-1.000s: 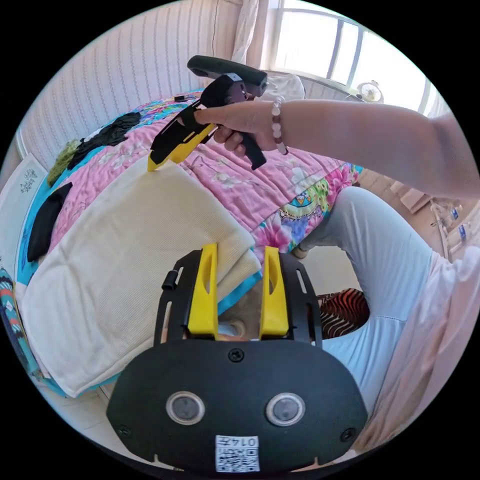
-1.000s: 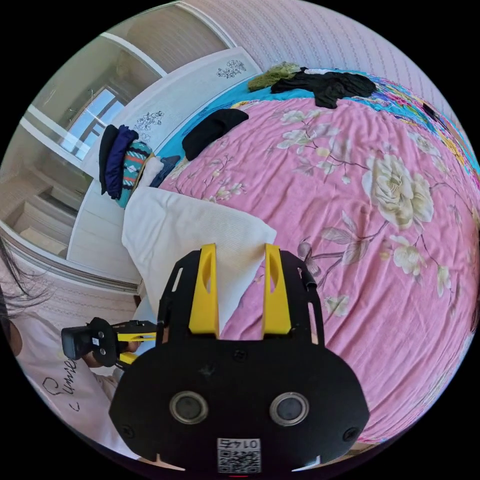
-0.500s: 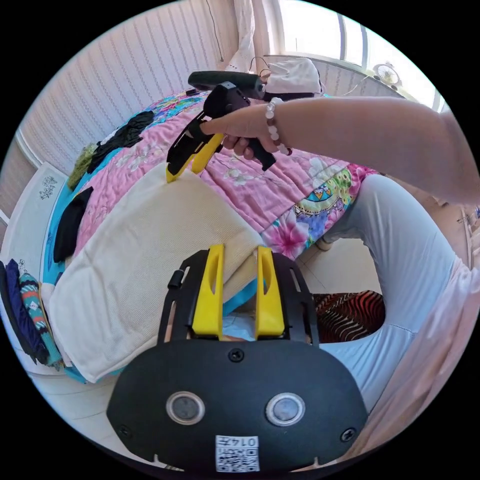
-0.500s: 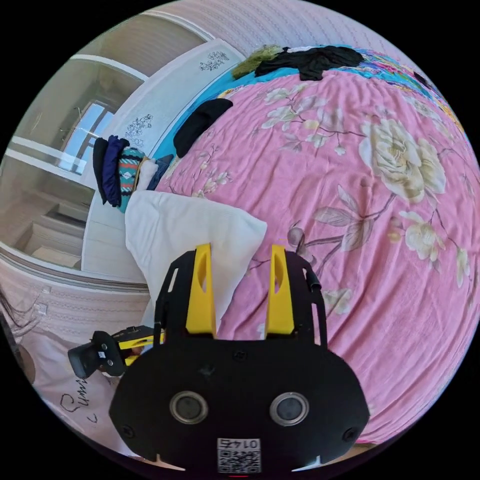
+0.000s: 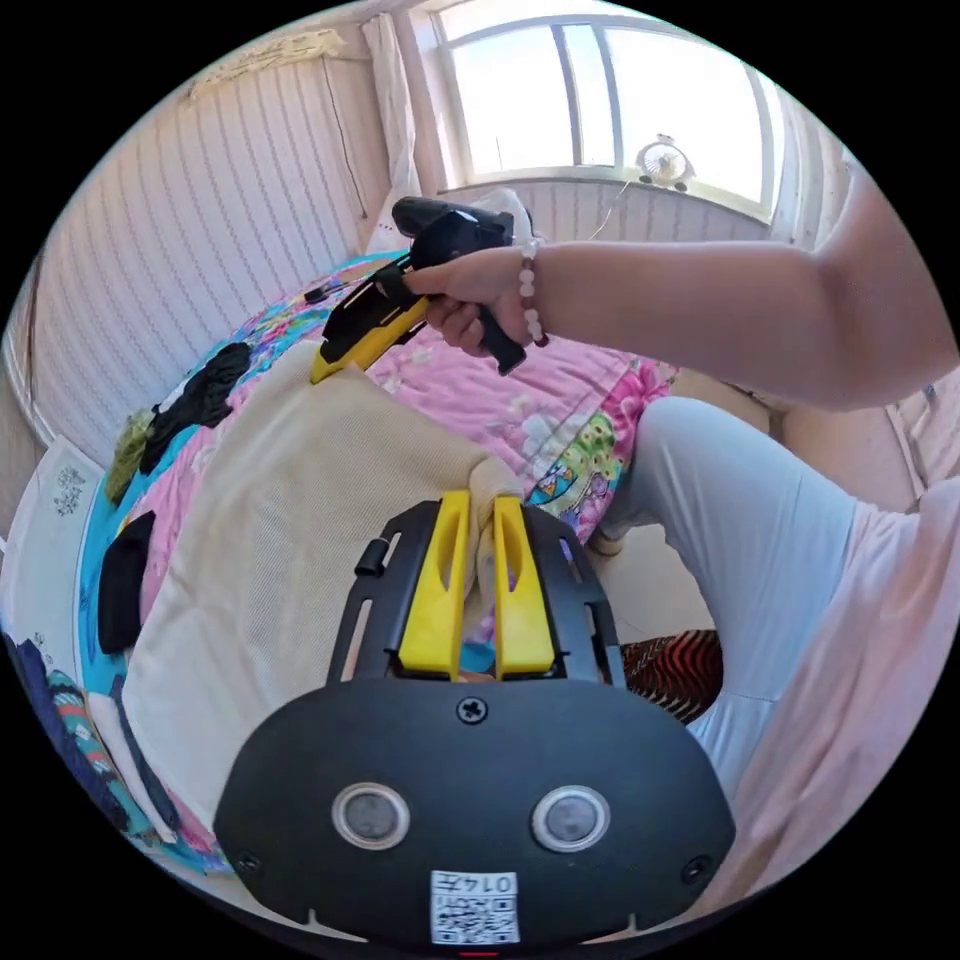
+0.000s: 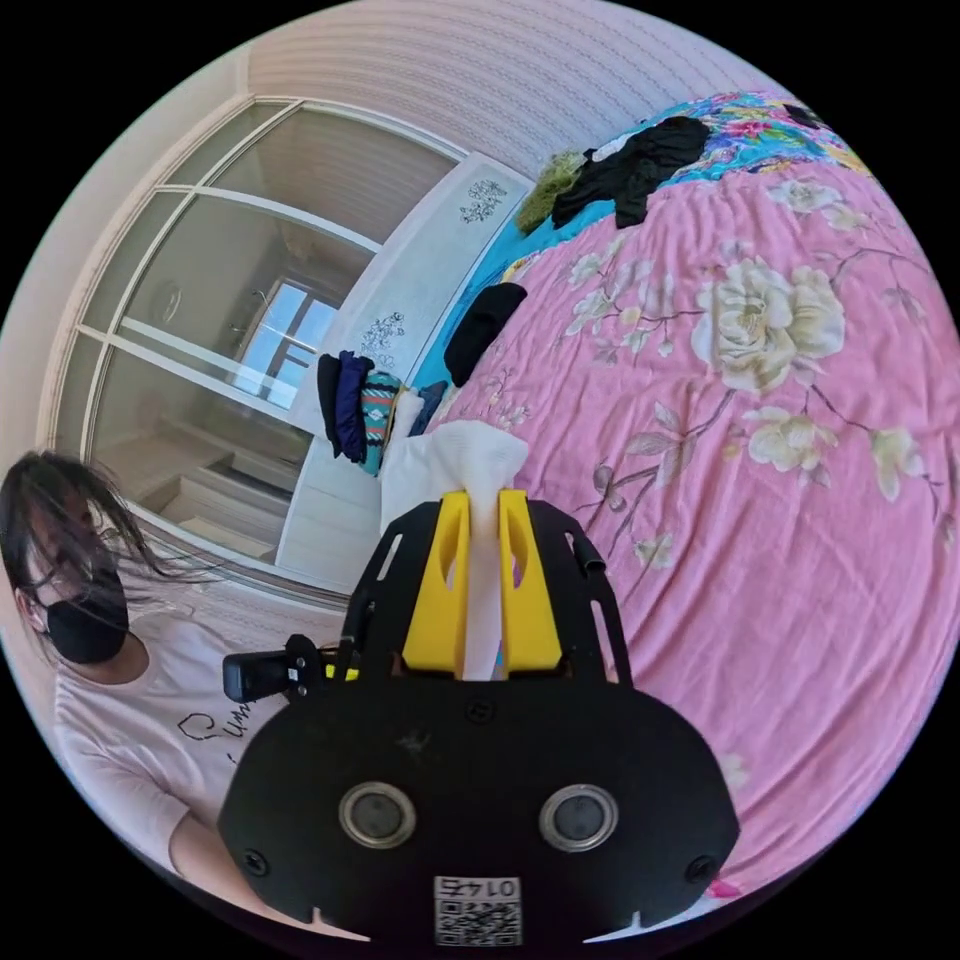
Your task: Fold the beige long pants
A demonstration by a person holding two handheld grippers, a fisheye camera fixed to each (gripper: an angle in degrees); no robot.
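The beige pants (image 5: 300, 520) lie on the pink bedspread (image 6: 780, 480) at the near edge of the bed, already folded into a thick rectangle, so we judge one more fold remains. Our left tool (image 5: 476, 580) pinches the near corner; our right tool (image 6: 484, 585) pinches the far corner. Half a second ago both tools were spread around the cloth.

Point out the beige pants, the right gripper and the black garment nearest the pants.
beige pants (image 5: 300, 520), left gripper view, flat middle of the fabric.
right gripper (image 6: 484, 540), right gripper view, between its fingertips.
black garment (image 5: 122, 580), left gripper view, its middle.
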